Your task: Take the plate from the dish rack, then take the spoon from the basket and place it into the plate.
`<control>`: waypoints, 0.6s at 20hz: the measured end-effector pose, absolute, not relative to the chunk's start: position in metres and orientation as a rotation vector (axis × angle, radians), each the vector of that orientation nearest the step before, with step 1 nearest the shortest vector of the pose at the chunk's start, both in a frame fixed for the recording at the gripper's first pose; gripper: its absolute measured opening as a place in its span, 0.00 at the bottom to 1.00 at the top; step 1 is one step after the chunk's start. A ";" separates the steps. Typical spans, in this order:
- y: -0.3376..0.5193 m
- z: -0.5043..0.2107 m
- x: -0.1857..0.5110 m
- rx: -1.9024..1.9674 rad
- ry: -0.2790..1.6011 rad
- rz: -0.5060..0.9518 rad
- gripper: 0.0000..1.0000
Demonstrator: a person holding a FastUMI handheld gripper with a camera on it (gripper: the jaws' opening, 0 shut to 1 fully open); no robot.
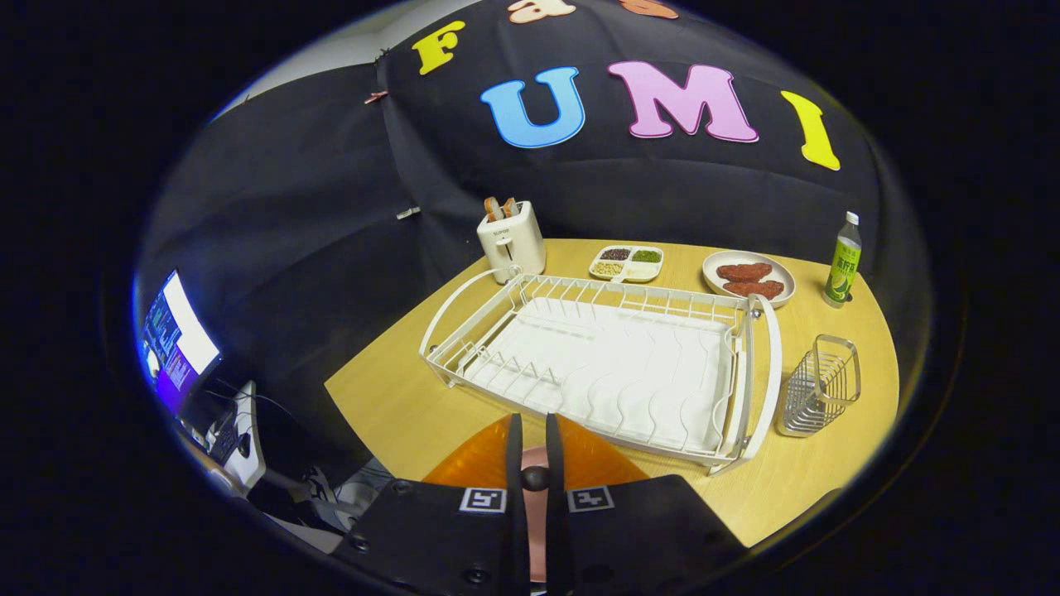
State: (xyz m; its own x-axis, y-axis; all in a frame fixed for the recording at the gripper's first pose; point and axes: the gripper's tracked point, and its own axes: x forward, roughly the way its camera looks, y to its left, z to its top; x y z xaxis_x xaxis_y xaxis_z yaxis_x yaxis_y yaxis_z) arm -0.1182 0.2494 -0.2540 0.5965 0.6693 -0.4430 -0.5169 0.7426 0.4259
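My gripper (pixel 534 424) hangs low over an orange plate (pixel 464 465), which lies on the wooden table just in front of the white dish rack (pixel 766 372). The two fingers stand almost together, shut on a pink spoon (pixel 537 513) whose handle runs back between them; a dark round knob shows in the gap. The spoon's bowl is hidden. No dishes stand in the rack. The wire basket (pixel 820 385), to the right of the rack, holds nothing I can see.
Beyond the rack stand a white toaster (pixel 512 238) with bread, a divided dish of grains (pixel 627 262), a plate of red meat (pixel 748 278) and a green bottle (pixel 843 261). A lit monitor (pixel 175 338) and a keyboard sit off the table's left edge.
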 end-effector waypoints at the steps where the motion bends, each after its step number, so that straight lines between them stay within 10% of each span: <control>1: 0.246 -0.261 -0.122 0.234 0.626 0.701 0.12; 12: 0.213 -0.336 -0.166 0.162 0.811 0.702 0.17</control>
State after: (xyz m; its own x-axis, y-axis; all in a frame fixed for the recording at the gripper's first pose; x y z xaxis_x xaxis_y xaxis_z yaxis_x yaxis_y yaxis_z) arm -0.1664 0.2134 -0.3359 0.4787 0.6316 -0.6099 -0.5127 0.7650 0.3898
